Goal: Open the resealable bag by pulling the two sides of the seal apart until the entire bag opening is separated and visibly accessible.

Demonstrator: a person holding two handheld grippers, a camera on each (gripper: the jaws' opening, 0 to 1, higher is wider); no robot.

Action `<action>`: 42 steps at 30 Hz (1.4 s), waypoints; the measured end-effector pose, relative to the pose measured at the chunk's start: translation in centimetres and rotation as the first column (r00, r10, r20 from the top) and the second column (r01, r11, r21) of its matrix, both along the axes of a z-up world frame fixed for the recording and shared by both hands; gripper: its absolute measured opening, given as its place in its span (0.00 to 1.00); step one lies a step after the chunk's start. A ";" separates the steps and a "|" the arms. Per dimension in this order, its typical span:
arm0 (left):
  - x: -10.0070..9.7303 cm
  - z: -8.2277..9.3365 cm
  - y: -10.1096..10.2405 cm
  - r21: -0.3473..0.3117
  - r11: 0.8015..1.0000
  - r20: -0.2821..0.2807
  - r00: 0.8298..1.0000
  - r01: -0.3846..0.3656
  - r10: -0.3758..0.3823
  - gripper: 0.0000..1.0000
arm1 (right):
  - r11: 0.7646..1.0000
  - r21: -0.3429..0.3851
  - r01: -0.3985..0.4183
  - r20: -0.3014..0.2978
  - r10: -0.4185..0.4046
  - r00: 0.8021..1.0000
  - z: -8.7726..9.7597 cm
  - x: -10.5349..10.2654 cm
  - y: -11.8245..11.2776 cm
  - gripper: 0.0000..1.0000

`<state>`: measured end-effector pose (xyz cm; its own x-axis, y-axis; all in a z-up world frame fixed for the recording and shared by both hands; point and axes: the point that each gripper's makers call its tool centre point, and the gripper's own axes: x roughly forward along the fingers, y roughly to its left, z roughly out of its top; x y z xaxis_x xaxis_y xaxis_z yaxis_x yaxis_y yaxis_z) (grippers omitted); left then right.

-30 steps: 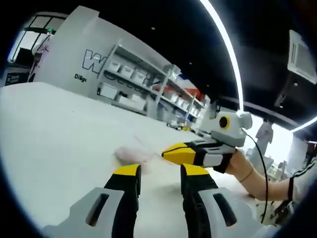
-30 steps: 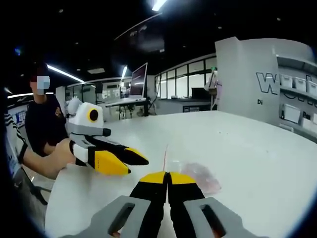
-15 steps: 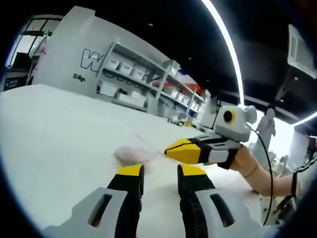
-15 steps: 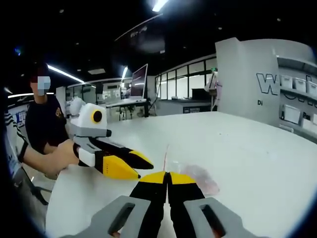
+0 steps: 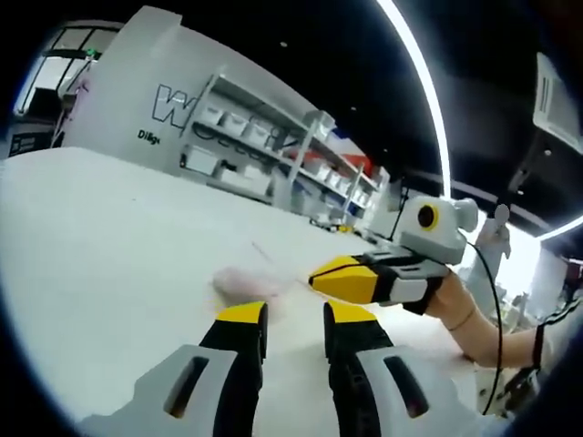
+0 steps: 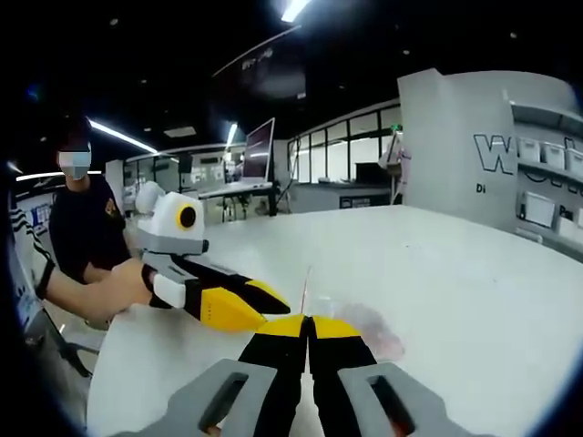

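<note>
A clear, pinkish resealable bag [image 5: 244, 284] lies on the white table [image 5: 109, 255]. My right gripper [image 6: 310, 324] is shut, and a thin edge of the bag [image 6: 364, 330] rises from between its yellow tips. In the left gripper view the right gripper [image 5: 319, 273] comes in from the right, its tip at the bag's near edge. My left gripper [image 5: 294, 314] is open and hangs just short of the bag, with nothing between its fingers. It comes into the right gripper view as the left gripper [image 6: 273, 308], close beside the right one's tips.
Shelves with bins [image 5: 264, 155] line the far wall behind the table. A person in dark clothes [image 6: 86, 228] sits at the table's left edge, and a monitor [image 6: 255, 146] stands on a desk behind. Bare white tabletop [image 6: 437, 264] stretches beyond the bag.
The left gripper has moved closer to the bag and to the right gripper's tips, and its jaws have narrowed slightly. The right gripper has stayed shut in place.
</note>
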<state>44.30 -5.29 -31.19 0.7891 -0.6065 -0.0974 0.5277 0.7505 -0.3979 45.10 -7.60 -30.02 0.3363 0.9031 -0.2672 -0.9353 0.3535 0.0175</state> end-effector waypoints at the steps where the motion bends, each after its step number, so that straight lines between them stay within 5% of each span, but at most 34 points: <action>1: 0.0 0.0 0.0 -0.002 1.000 -0.002 1.000 -0.001 0.001 0.25 | 1.000 -0.001 -0.001 0.000 0.001 1.000 0.0 0.0 0.0 0.00; 22: 0.7 0.7 0.3 0.017 1.000 0.000 1.000 0.001 -0.001 0.25 | 1.000 0.007 -0.003 0.003 0.003 1.000 0.4 0.0 0.1 0.00; 42: 0.8 0.8 -0.1 -0.029 0.999 -0.023 0.999 0.029 -0.029 0.25 | 0.999 0.025 -0.024 -0.010 0.024 1.000 0.5 -0.7 0.4 0.00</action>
